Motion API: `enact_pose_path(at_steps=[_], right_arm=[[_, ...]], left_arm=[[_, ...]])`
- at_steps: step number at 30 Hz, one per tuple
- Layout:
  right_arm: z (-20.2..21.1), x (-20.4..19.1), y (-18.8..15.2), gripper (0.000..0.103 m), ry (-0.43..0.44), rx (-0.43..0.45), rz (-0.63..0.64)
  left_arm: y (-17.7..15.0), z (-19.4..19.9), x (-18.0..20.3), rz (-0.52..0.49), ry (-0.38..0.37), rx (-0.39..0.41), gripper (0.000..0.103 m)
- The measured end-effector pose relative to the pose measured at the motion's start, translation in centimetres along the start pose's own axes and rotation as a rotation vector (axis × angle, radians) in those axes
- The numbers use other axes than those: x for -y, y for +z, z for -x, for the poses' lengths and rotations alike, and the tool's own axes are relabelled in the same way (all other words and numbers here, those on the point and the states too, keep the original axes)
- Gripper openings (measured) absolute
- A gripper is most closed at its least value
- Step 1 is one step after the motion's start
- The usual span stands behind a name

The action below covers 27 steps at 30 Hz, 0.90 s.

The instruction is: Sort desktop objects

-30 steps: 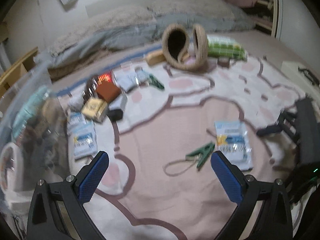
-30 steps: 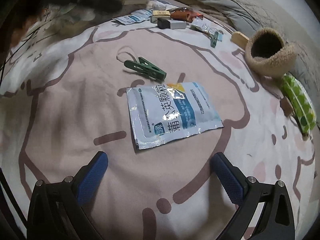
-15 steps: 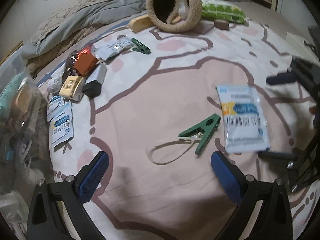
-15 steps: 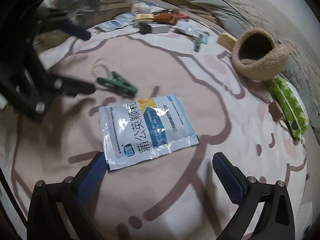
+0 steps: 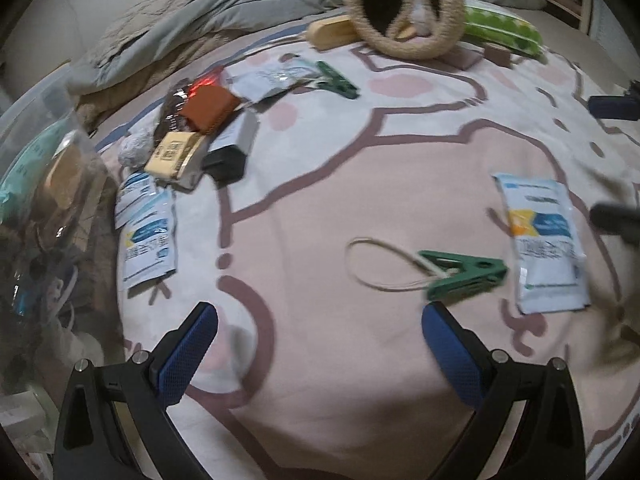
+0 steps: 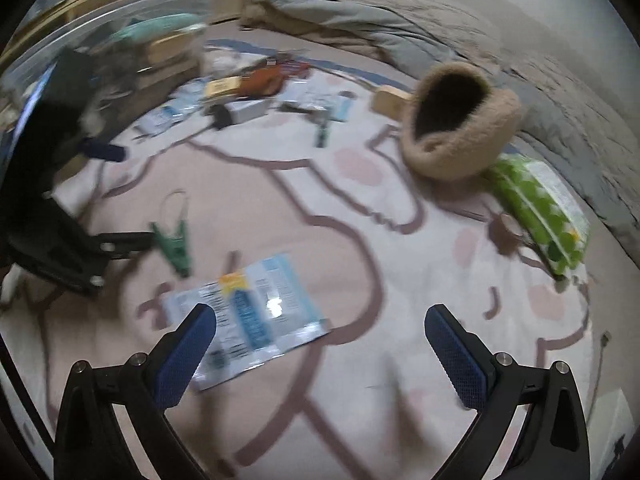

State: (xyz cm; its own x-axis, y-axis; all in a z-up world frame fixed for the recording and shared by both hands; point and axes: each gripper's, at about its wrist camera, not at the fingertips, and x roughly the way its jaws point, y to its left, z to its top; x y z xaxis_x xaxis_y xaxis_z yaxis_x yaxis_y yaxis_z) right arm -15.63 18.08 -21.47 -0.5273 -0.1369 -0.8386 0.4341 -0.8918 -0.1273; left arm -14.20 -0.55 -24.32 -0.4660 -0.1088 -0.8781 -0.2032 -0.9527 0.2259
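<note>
Green clothespin (image 5: 466, 276) loose on pink blanket (image 5: 320, 208), beside medicine sachet (image 5: 542, 240); left hand-held gripper (image 5: 320, 354) and right hand-held gripper (image 6: 320, 354) both spread wide, empty, presumably ready for pickup.

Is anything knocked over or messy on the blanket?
Yes. The fuzzy tan basket lies tipped on its side, its opening facing sideways. A heap of packets and small boxes sits jumbled together near the clear bin. Nothing looks spilled or broken.
</note>
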Motion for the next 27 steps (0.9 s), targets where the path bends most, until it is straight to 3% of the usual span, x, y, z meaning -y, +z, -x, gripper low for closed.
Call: enact_pose_path(at_steps=[6, 12, 19, 27], right_arm=[[-2.1, 3.0, 0.4, 0.103, -0.085, -0.038, -0.06], [-4.3, 4.5, 0.7, 0.103, -0.11, -0.072, -0.085], [-5.2, 3.1, -0.6, 0.103, 0.007, -0.147, -0.066], [-4.6, 2.7, -2.0, 0.103, 0.057, -0.146, -0.09]], left_arm=[[0.1, -0.1, -1.2, 0.047, 0.014, -0.003, 0.103], [0.3, 2.1, -0.4, 0.024, -0.053, 0.071, 0.103], [0.9, 2.5, 2.8, -0.055, -0.097, 0.092, 0.103], [1.8, 0.7, 4.3, -0.018, -0.108, 0.029, 0.103]])
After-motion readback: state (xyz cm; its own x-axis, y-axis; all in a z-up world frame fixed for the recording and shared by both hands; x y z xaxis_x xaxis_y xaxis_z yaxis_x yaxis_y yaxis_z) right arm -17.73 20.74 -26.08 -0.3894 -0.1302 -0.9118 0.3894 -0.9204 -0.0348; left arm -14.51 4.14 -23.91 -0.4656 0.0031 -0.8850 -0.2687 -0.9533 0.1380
